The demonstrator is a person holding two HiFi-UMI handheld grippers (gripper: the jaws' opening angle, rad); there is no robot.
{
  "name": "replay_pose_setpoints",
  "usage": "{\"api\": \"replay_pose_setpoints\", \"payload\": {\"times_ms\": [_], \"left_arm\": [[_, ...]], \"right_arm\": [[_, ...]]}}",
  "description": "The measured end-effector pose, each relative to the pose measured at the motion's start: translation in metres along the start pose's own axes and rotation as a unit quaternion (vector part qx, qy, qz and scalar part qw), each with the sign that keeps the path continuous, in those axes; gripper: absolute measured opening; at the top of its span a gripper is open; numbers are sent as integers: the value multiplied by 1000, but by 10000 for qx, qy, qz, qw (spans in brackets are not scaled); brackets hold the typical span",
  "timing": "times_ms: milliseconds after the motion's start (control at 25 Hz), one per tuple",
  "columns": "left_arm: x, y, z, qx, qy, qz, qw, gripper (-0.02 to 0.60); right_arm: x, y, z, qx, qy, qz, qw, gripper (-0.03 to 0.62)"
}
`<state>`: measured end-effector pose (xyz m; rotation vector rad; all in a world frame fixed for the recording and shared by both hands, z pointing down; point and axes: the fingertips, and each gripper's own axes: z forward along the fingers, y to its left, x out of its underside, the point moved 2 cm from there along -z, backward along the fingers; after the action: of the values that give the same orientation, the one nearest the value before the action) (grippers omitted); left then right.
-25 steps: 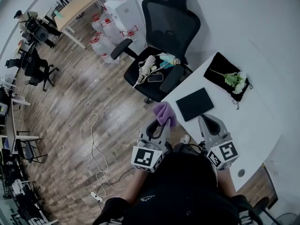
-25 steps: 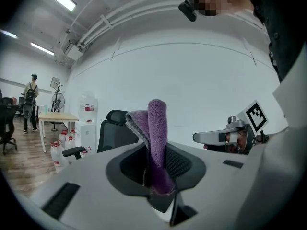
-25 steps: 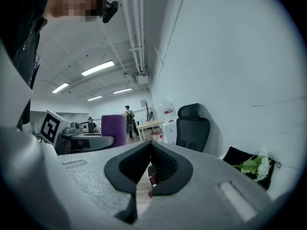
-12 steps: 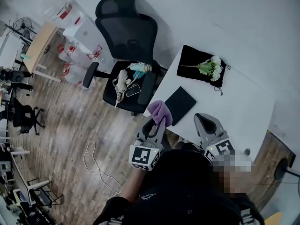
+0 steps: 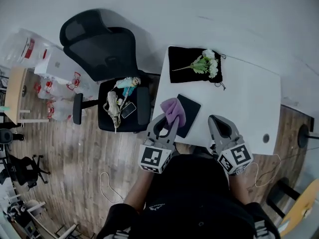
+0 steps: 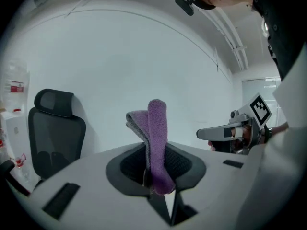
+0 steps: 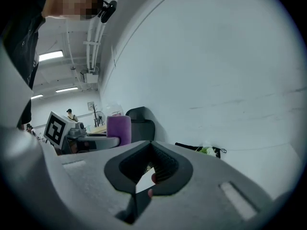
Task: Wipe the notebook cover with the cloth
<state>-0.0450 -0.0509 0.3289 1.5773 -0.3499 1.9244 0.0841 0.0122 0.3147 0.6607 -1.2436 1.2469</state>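
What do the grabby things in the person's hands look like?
The left tongs and right tongs are both grey, each with two long curved jaws. Each carries a cube covered in black-and-white square markers. The person wears a black top.

Fuzzy purple cloth [image 5: 174, 112], matt black notebook [image 5: 192, 111], wooden floor [image 5: 65, 148]

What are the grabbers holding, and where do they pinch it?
The left gripper pinches the purple cloth by its lower end; the right gripper holds nothing.
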Motion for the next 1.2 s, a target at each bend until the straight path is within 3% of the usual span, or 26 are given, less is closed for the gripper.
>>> {"api": "replay_pose_setpoints", "payload": {"times_ms": [320,720,1200], "left_arm": [[18,26,33,1123,491,98,9924,85],[54,18,74,2169,1189,175,9688,86],[102,3,117,2564,1882,188,9479,86]], "right_arm": [[4,11,8,1067,-87,246,9939,5],[20,17,-5,2068,-150,460,9772,5],[41,12,-6,2377,-33,725,9686,5]]}}
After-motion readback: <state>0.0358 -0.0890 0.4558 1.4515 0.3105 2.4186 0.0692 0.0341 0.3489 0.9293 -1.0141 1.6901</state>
